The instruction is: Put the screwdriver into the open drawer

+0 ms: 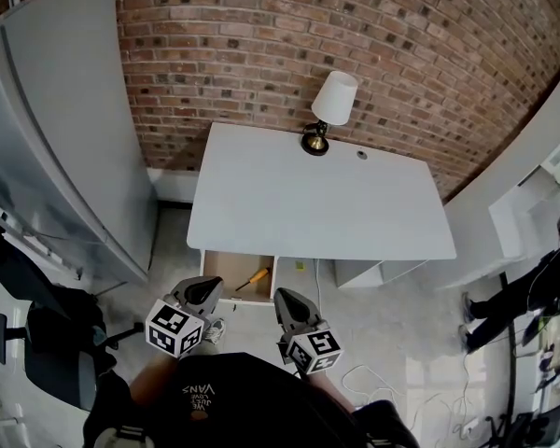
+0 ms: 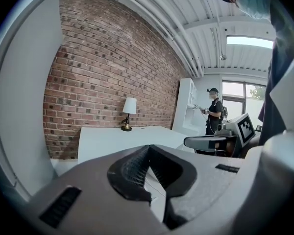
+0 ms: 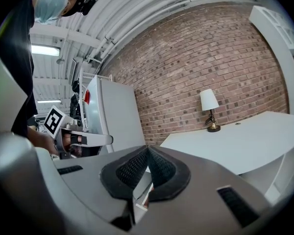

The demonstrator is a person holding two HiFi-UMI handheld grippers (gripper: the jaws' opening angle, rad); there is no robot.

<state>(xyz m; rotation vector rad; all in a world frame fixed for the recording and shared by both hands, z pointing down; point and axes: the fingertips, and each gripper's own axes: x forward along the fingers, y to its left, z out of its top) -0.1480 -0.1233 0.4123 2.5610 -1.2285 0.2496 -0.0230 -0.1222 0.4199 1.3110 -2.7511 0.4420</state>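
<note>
We see white table (image 1: 317, 194) against far brick wall | open drawer (image 1: 224, 267) at its near-left edge | left hand-held gripper (image 1: 203, 292), right hand-held gripper (image 1: 289, 302) both closed, empty, near us | screwdriver (image 1: 254, 278) lies inside drawer, right side.

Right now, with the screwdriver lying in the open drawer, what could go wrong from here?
1. The drawer sticks out toward you, just ahead of the left claw and right claw, both shut and empty; a step forward may knock it.
2. The screwdriver lies loose and slanted, so a hard shove shut may send it sliding.
3. Cables on the floor to your right could catch a foot.
</note>
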